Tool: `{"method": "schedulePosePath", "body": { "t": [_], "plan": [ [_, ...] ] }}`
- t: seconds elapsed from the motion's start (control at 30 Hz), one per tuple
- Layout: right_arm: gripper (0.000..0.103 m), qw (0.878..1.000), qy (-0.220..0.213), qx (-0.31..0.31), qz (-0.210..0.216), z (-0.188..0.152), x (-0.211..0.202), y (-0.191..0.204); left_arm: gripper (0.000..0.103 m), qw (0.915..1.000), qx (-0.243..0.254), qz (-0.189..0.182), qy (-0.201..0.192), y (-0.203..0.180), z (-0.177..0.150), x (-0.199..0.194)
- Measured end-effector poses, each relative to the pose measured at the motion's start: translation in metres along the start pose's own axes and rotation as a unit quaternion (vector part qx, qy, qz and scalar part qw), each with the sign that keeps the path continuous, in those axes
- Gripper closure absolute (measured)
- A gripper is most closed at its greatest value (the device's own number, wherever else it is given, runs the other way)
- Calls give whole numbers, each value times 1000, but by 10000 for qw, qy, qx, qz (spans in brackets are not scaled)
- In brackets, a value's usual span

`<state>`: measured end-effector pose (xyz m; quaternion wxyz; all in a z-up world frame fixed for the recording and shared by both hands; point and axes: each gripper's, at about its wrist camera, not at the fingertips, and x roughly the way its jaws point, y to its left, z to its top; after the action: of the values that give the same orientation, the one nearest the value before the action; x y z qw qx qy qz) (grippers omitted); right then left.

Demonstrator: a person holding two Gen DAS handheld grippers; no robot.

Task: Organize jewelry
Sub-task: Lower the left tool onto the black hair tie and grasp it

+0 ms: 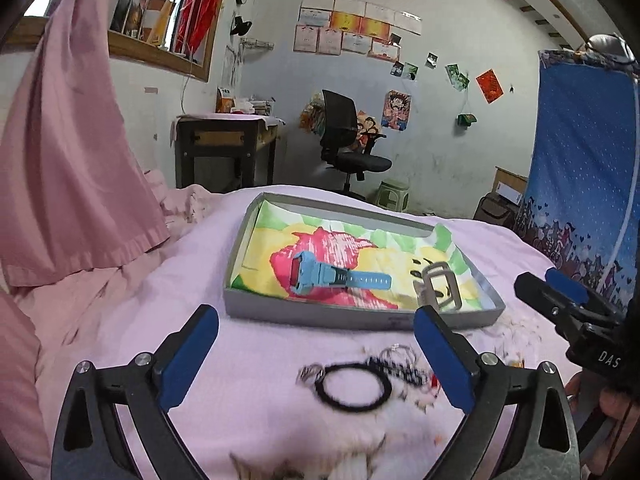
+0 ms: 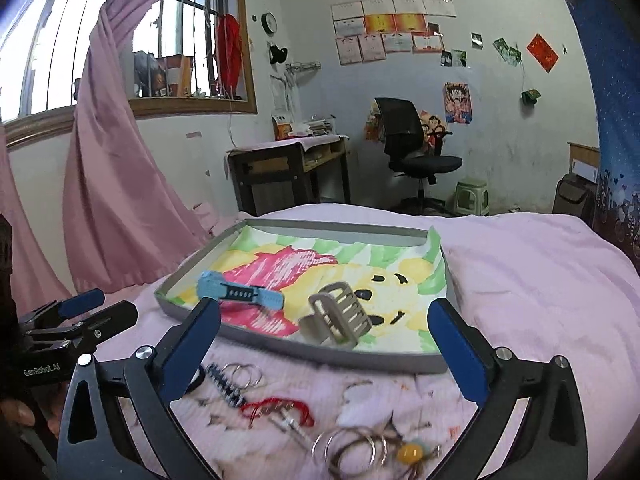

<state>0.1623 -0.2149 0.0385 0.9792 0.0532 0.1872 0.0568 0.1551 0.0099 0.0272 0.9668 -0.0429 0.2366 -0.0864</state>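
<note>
I have both claws spread wide with nothing between the pads, hovering over the near part of the bed (image 2: 540,248), short of the grey tray (image 2: 320,354). The tray sits mid-bed and already holds the blue watch (image 2: 240,294) toward its left end and a grey hair claw (image 2: 338,316) nearer its front edge. What is left lies loose on the cover between the tray's near edge and me. Under the left gripper (image 1: 316,356) is a black hair tie (image 1: 354,388), lying flat just ahead of and below the open fingers, slightly right of their centre line. Under the right gripper (image 2: 324,354) are a red string bracelet (image 2: 280,410) running roughly left to right, metal rings (image 2: 350,450) and a yellow bead (image 2: 410,454), all below the fingertips. I judge the hair tie belongs to the left claw, the bracelet to the right.
</note>
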Motion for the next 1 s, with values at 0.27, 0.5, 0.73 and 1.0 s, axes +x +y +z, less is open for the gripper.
{"method": "schedulePosePath", "body": {
  "t": [0.27, 0.5, 0.73, 1.0],
  "plan": [
    [1, 9999, -92, -61, -66, -20, -36, 2, 4, 10000, -24, 10, -48, 4, -22, -27],
    [1, 9996, 108, -214, -121, -35, -50, 3, 4, 9998, 76, 41, 171, 4, -32, -28],
    [1, 9984, 520, -194, -129, -44, -40, -4, 4, 9983, 129, -160, 541, 3, -39, -15],
    [1, 9947, 1027, 4, -77, -53, -20, -10, 5, 9953, 28, -429, 865, 6, -43, -3]
  ]
}}
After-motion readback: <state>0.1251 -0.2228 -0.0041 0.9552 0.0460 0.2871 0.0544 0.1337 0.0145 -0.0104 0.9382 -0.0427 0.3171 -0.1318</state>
